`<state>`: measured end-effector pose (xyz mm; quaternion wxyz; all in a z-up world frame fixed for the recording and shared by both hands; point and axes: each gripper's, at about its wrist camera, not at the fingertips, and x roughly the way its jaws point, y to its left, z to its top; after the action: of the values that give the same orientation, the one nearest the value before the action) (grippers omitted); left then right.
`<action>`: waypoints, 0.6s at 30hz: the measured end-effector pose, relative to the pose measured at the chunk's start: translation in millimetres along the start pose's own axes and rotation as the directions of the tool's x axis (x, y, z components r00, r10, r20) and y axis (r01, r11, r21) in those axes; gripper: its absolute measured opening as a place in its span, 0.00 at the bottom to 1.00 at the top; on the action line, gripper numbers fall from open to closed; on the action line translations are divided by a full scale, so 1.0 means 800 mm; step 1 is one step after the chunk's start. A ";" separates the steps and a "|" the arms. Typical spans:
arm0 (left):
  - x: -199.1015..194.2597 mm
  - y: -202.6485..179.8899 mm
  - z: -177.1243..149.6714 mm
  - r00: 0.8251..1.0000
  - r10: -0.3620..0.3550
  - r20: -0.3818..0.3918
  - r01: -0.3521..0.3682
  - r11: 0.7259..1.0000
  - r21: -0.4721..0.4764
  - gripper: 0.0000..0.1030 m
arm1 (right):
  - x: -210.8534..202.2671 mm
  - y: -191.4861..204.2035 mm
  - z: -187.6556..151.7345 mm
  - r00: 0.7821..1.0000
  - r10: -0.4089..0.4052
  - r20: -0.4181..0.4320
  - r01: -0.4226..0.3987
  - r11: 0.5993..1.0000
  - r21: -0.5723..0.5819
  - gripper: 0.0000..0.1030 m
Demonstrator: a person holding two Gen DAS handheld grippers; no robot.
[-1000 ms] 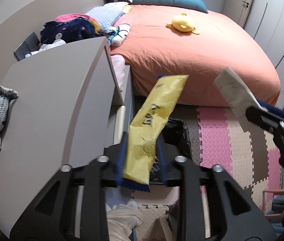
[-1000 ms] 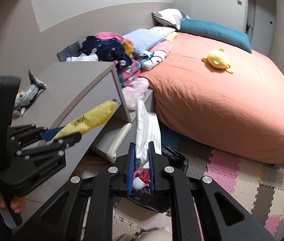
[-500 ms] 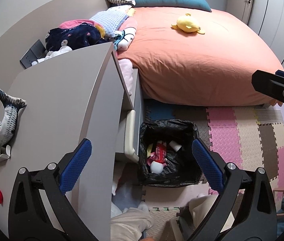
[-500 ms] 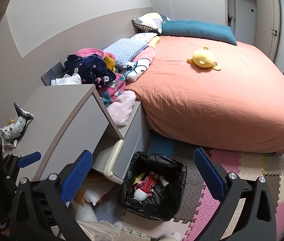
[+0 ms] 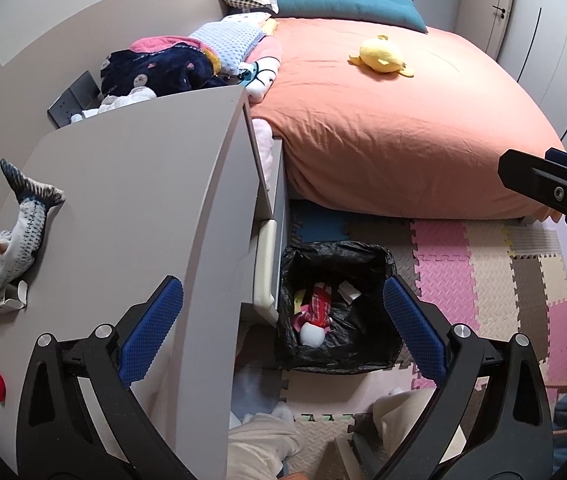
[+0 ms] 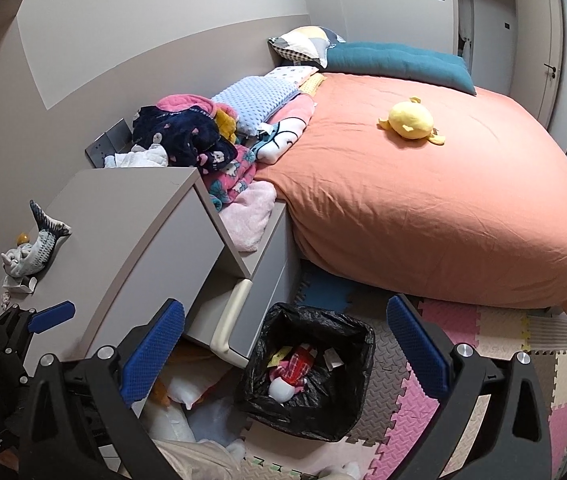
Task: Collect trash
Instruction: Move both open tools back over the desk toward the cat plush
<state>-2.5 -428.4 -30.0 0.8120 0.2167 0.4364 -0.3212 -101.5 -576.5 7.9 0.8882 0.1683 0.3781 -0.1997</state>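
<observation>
Both claws released w/ nothing between: left gripper & right gripper hang above black-lined bin, wrappers inside.

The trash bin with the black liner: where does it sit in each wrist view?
Left wrist: trash bin low, just right of centre, between the open gripper's fingers.
Right wrist: trash bin bottom centre, again between the fingers.
Shared landmark: yellow plush on the orange bed.

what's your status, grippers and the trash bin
Left gripper open, empty. Right gripper open, empty. Trash bin below both, wrappers inside. Nothing blocking the bin mouth.
</observation>
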 end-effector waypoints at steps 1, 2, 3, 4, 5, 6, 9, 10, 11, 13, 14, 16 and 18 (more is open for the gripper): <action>-0.001 0.002 0.000 1.000 0.001 0.002 -0.001 1.000 -0.002 0.94 | 0.000 0.003 0.001 1.000 0.004 0.002 -0.004 1.000 -0.002 0.98; -0.003 0.004 -0.001 1.000 0.001 0.004 -0.001 1.000 -0.005 0.94 | 0.000 0.007 0.002 1.000 0.009 0.001 -0.009 1.000 -0.005 0.98; -0.004 0.007 -0.001 1.000 -0.001 0.007 0.001 1.000 -0.007 0.94 | 0.000 0.010 0.003 1.000 0.012 -0.001 -0.012 1.000 -0.007 0.98; -0.006 0.010 -0.001 1.000 -0.002 0.008 0.002 1.000 -0.009 0.94 | 0.001 0.014 0.004 1.000 0.022 -0.002 -0.022 1.000 -0.010 0.98; -0.007 0.013 -0.002 1.000 -0.002 0.009 0.002 1.000 -0.012 0.94 | 0.001 0.018 0.005 1.000 0.031 -0.002 -0.031 0.999 -0.014 0.98; -0.007 0.017 -0.003 1.000 -0.003 0.010 0.003 1.000 -0.015 0.94 | 0.000 0.023 0.006 0.999 0.039 0.000 -0.039 0.999 -0.019 0.98; -0.011 0.029 -0.007 1.000 -0.003 0.013 0.003 1.000 -0.029 0.94 | 0.000 0.038 0.009 0.998 0.057 0.006 -0.056 0.998 -0.035 0.98; -0.011 0.033 -0.009 1.000 -0.002 0.014 0.003 0.999 -0.032 0.94 | 0.001 0.043 0.010 0.998 0.062 0.006 -0.062 0.997 -0.039 0.98; -0.012 0.037 -0.011 1.000 -0.001 0.014 0.002 0.999 -0.036 0.94 | 0.002 0.051 0.011 0.997 0.073 0.005 -0.073 0.996 -0.047 0.98; -0.014 0.048 -0.013 1.000 0.004 0.013 -0.003 0.999 -0.047 0.94 | 0.004 0.060 0.012 0.996 0.085 -0.001 -0.085 0.995 -0.054 0.98; -0.014 0.053 -0.015 1.000 0.006 0.012 -0.005 0.999 -0.052 0.94 | 0.006 0.066 0.012 0.996 0.093 -0.004 -0.093 0.994 -0.055 0.98; -0.017 0.064 -0.017 1.000 0.014 0.013 -0.013 0.998 -0.069 0.94 | 0.009 0.075 0.013 0.994 0.106 -0.008 -0.107 0.993 -0.056 0.98; -0.019 0.076 -0.021 1.000 0.015 0.014 -0.014 0.996 -0.084 0.94 | 0.013 0.086 0.014 0.993 0.117 -0.014 -0.118 0.991 -0.060 0.98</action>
<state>25.1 -370.3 -21.2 0.8259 0.1830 0.4421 -0.2983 -55.1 -524.6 17.6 0.9012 0.1641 0.3780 -0.1344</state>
